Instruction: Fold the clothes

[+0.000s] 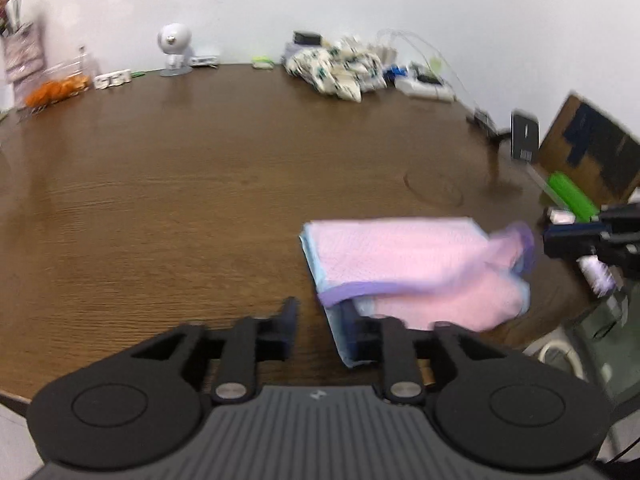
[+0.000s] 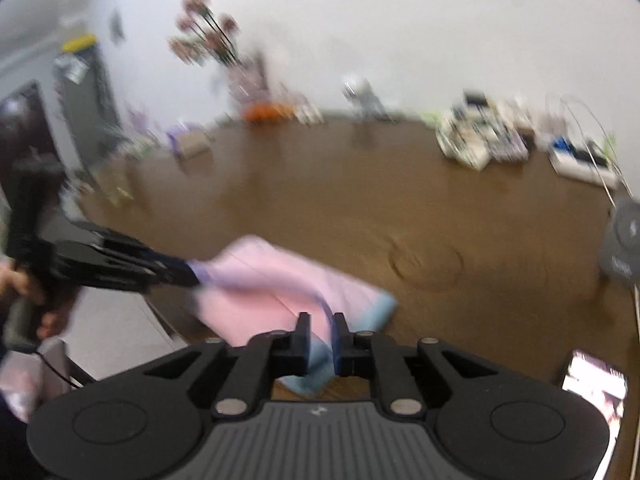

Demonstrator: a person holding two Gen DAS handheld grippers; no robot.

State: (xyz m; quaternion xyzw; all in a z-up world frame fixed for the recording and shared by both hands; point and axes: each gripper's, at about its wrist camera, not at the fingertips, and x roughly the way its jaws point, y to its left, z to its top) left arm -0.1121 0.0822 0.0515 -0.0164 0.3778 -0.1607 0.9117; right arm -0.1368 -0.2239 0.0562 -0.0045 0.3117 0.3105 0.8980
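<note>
Right tongs [image 2: 320, 334] pinch the pink cloth's [image 2: 256, 280] purple hem.

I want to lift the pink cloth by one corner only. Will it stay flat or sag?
The pink cloth probably sags: its lifted corner drapes from the right gripper. It looks thin and likely light, and the folded layers with the blue edge may slide apart. The left gripper looks open beside it.

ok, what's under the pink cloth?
The pink cloth lies on the brown table, with a light blue layer showing along its edge. Anything else beneath is covered, so it cannot be seen.
</note>
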